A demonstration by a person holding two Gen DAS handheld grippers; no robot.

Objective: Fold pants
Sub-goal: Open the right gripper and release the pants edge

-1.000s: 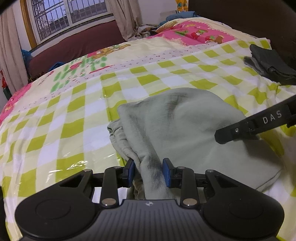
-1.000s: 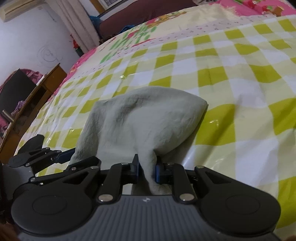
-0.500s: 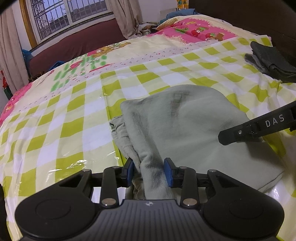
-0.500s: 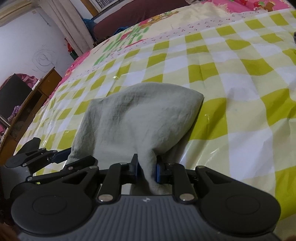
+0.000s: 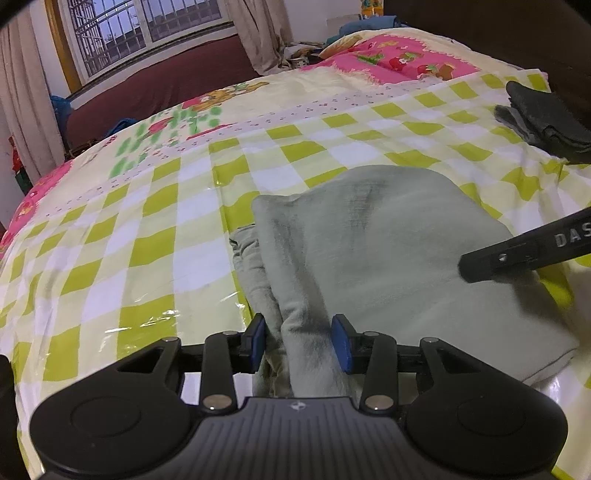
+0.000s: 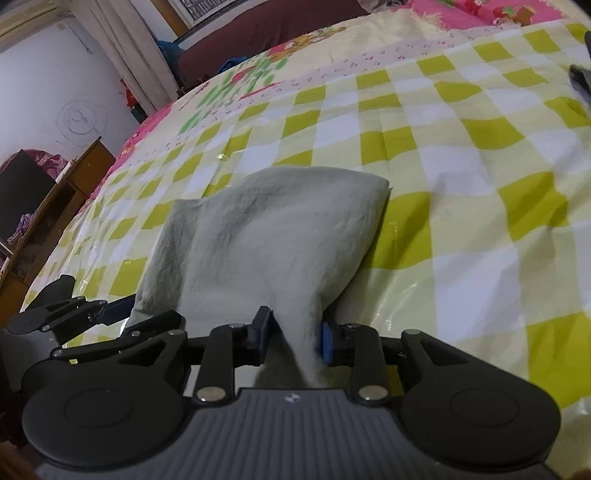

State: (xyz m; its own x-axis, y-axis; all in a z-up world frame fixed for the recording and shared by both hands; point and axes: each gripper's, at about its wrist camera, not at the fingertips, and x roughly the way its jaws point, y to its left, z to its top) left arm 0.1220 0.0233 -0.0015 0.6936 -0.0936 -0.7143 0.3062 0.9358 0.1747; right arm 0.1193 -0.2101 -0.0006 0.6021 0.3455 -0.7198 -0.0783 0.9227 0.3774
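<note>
While both sets of jaws are opening, a bunched edge of the pale green pants (image 5: 376, 254) is seen between the blue pads (image 5: 340, 343) of the left hand-held gripper (image 5: 298, 341); a gap shows on either side of the cloth, so the fabric is judged released or nearly so. At the right hand-held gripper (image 6: 293, 338) a narrower pinch of the same garment is framed; the cloth lies against the right pad, clear of the left, and whether any grip remains cannot be told.

Just beyond the fingertips, the pants are laid in a folded bundle on the bed's green-and-white checked cover (image 5: 155, 254), which looks glossy, like plastic. Loose layers are seen spilling out at the bundle's left edge. Farther back, a dark folded garment (image 5: 543, 114) is set near the bed's far right side, and a window (image 5: 147, 29) is seen beyond the bed.

Several risks are judged from here. If either hand-held gripper is withdrawn before its jaws are fully clear, the cloth could be snagged and the fold dragged open. On the slick cover the whole bundle could be slid by a small tug. The uneven left layers could be left untidy unless squared.
</note>
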